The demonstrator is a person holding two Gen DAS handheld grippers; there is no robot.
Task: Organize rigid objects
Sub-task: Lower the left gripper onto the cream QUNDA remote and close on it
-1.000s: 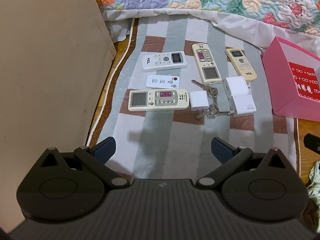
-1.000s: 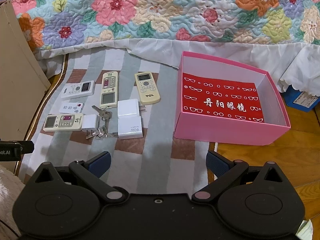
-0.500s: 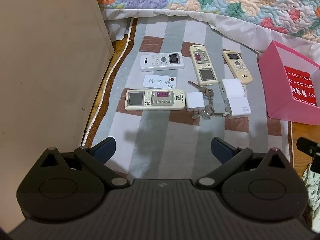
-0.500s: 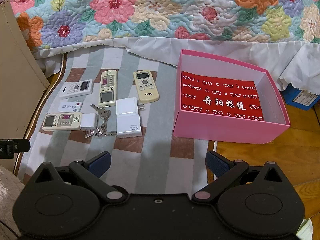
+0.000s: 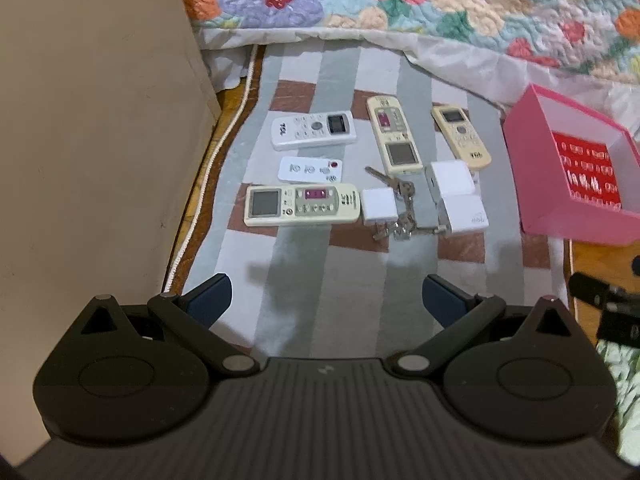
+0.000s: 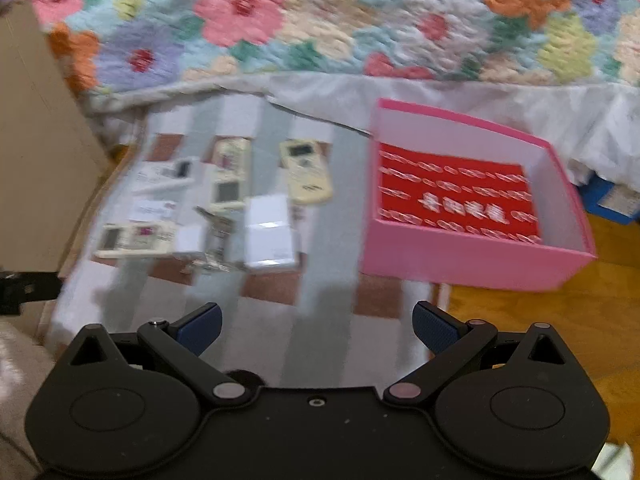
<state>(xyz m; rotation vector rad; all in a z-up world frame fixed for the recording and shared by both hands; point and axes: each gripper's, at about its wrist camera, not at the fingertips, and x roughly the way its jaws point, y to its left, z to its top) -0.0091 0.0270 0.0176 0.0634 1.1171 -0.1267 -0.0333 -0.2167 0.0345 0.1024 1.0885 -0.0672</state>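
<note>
Several remotes lie on a striped mat (image 5: 304,272): a white TCL remote (image 5: 313,130), a small white card remote (image 5: 311,170), a cream remote (image 5: 302,205) lying crosswise, a long cream remote (image 5: 394,140) and a beige TCL remote (image 5: 461,137). White chargers (image 5: 456,192) and a bunch of keys (image 5: 402,210) lie among them. An open pink box (image 6: 472,204) with a red liner stands to the right. My left gripper (image 5: 326,298) is open and empty, short of the remotes. My right gripper (image 6: 316,326) is open and empty, short of the box and chargers (image 6: 270,224).
A beige cabinet side (image 5: 100,120) rises on the left. A bed with a floral quilt (image 6: 320,20) and white skirt runs along the back. Wooden floor (image 6: 560,320) shows right of the mat. A blue box (image 6: 616,200) lies at far right.
My left gripper has drawn back a little and the objects sit further off. My right gripper has moved forward and leftward; its view is now blurred. Both stay open and empty.
</note>
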